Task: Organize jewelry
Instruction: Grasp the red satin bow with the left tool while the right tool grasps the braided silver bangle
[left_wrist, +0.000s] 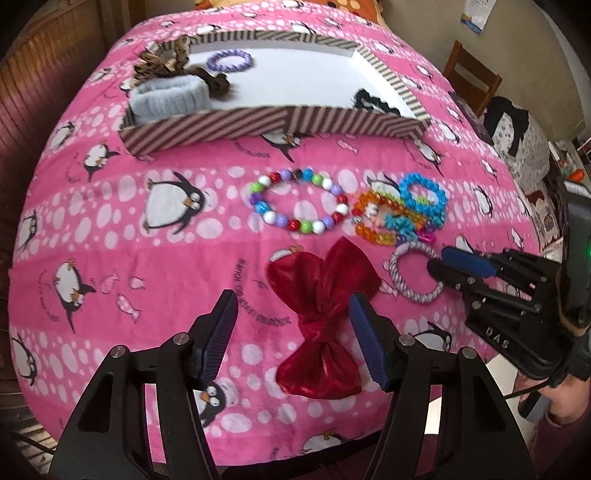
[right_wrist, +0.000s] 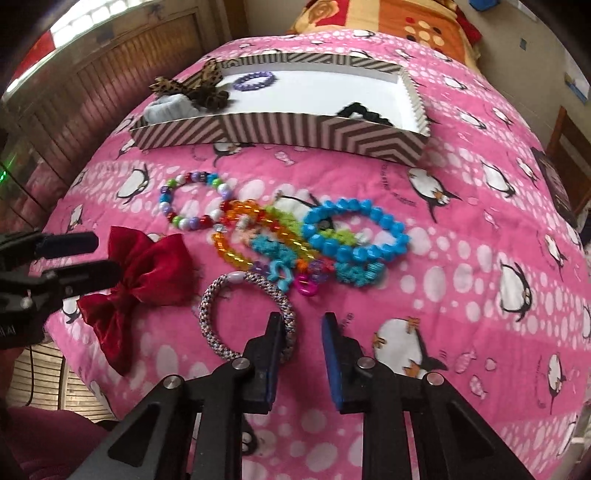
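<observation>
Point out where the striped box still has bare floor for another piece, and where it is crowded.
The chevron-striped cardboard box has bare white floor across its middle, bordered by the purple coil bracelet behind, the black hair tie at right and the near wall. Its left end is crowded: the pale blue fuzzy band and leopard-print bow are piled together.
</observation>
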